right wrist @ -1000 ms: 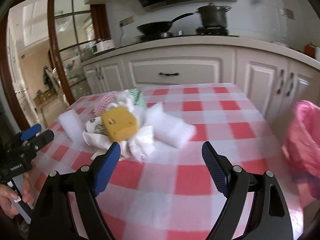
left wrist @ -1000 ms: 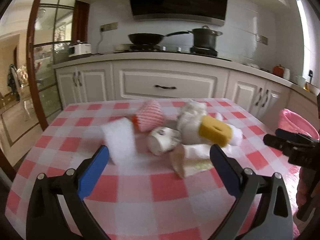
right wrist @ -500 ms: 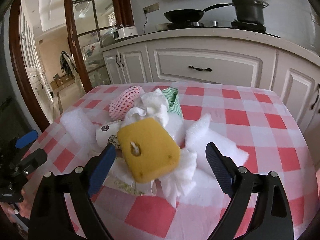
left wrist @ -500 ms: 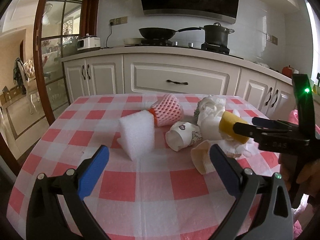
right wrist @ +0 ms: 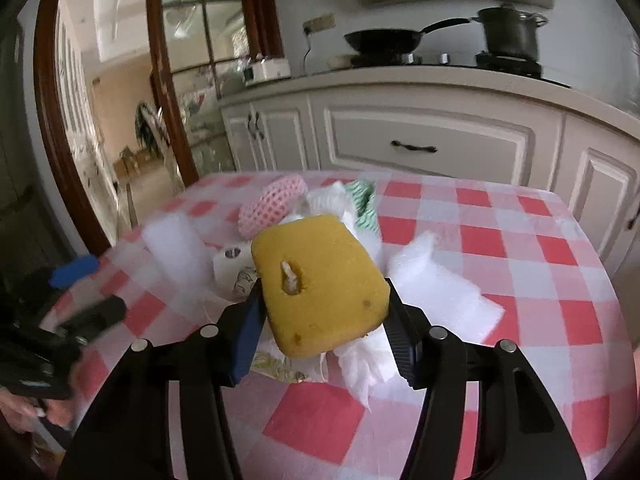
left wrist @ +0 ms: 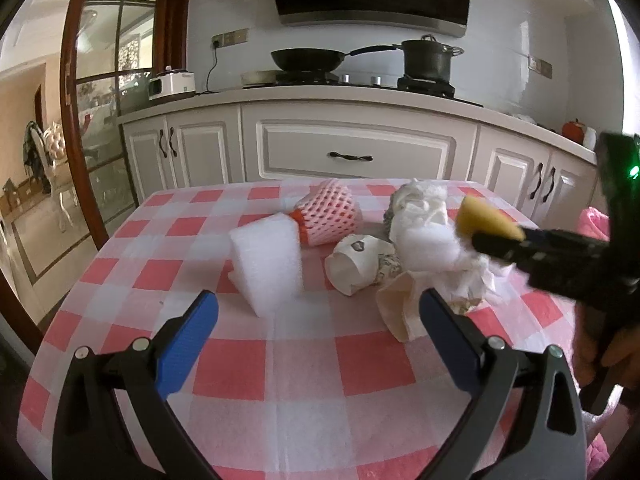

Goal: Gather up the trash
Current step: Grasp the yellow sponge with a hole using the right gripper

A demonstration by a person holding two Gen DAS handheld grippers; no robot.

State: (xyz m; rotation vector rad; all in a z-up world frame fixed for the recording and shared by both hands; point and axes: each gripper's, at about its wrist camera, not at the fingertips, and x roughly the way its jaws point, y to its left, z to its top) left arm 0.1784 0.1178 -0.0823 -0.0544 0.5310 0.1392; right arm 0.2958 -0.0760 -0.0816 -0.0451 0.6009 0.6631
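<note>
1. The yellow sponge (right wrist: 320, 284) sits on top of the trash heap on the checked table (right wrist: 520, 248).
2. The right gripper (right wrist: 326, 316) has just been closing; the sponge is clamped at its flanks.
3. It is judged light, soft and compressible; a mid-side hold suits it.
4. The left gripper (left wrist: 318, 330) is held wide and empty.

No legible text, cup print unreadable
</note>
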